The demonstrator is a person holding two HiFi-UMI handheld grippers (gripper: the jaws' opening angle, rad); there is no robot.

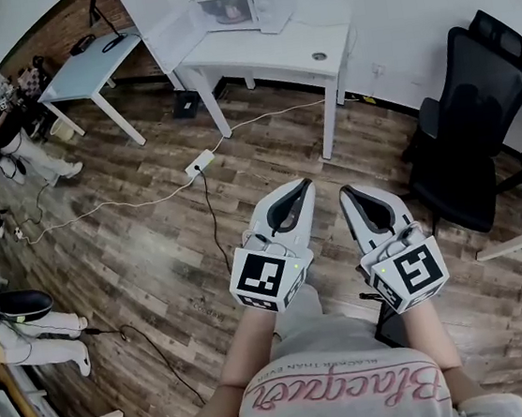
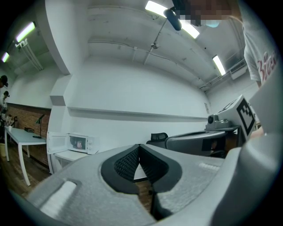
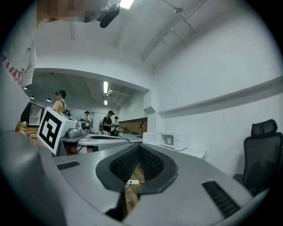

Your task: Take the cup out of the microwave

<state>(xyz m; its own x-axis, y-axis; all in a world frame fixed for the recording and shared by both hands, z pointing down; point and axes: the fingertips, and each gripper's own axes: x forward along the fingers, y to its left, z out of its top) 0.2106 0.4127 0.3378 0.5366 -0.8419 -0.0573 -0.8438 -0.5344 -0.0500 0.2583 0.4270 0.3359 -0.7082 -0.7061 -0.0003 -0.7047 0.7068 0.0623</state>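
Head view showed the approach step: the left gripper (image 1: 304, 186) and the right gripper (image 1: 346, 192) were both pinched shut and empty, held level over the wood-plank floor (image 1: 152, 244), well apart from the white desk (image 1: 280, 54). At the desk's far left corner stood the boxy white microwave (image 1: 238, 9), its door (image 2: 56, 142) swung open and a small pale cup (image 1: 233, 11) inside. Next, I judged, one gripper would have to close in, open, and take the cup's rounded, probably smooth wall.
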